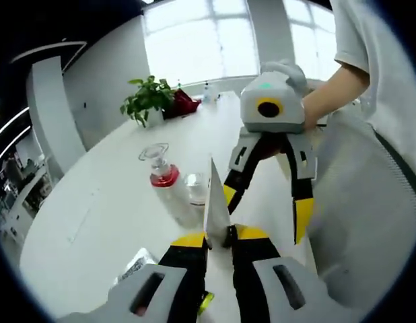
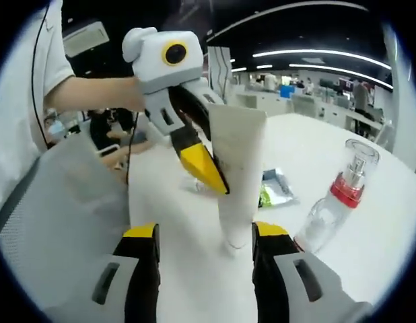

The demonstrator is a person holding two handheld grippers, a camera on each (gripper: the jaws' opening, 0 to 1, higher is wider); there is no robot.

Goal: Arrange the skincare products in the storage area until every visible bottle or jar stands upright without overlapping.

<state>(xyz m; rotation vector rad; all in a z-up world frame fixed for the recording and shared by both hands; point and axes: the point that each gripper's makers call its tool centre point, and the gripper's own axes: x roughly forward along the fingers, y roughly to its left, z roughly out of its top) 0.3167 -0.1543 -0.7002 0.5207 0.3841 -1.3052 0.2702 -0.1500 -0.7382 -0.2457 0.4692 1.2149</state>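
A white tube [image 2: 238, 161] stands cap-down on the white table [image 2: 369, 269], and my left gripper [image 2: 215, 176] is shut on its upper part. In the left gripper view the tube [image 1: 215, 202] shows edge-on, rising from between the shut yellow-tipped jaws of my left gripper [image 1: 218, 235]. My right gripper [image 2: 206, 232] is open, with the tube's cap end between its two jaws. It reaches in from the upper right in the left gripper view [image 1: 265, 215]. A clear bottle with a red collar [image 2: 337, 198] [image 1: 166, 180] stands nearby, apart from the tube.
A small clear jar [image 1: 194, 187] sits beside the bottle. A silver and green sachet [image 2: 275, 188] [image 1: 135, 266] lies flat on the table. A potted plant [image 1: 147, 101] and a red object [image 1: 185, 104] stand at the far end. Grey mesh [image 2: 60, 202] borders the table's edge.
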